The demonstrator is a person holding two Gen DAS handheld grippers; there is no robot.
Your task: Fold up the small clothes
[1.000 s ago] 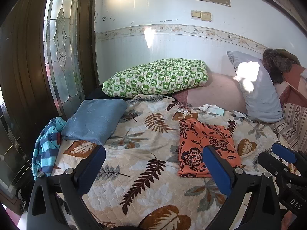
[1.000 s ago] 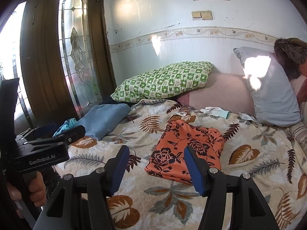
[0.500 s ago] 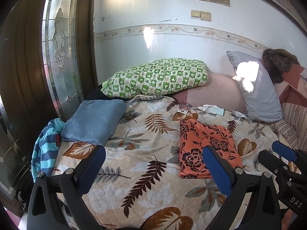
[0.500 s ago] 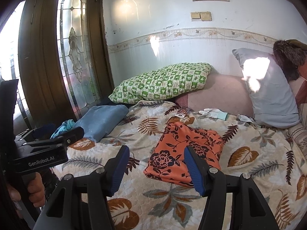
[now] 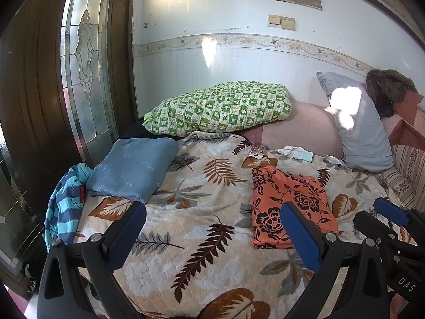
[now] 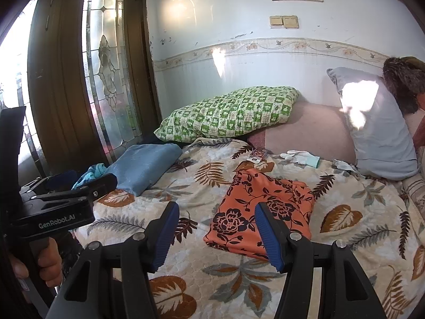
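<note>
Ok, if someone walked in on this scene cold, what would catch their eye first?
Probably the orange floral garment, lying folded flat on the leaf-print bedspread just beyond the right gripper, whose blue-padded fingers are spread and empty. Next, the green checked pillow against the wall at the head of the bed, and the striped blue garment crumpled at the bed's left edge beside a blue pillow.

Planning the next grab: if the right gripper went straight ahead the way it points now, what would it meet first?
Probably the near left corner of the folded orange floral garment: the right gripper, open and empty, points at the leaf-print blanket just beside it. Depth is hard to judge, so blanket might come first.
</note>
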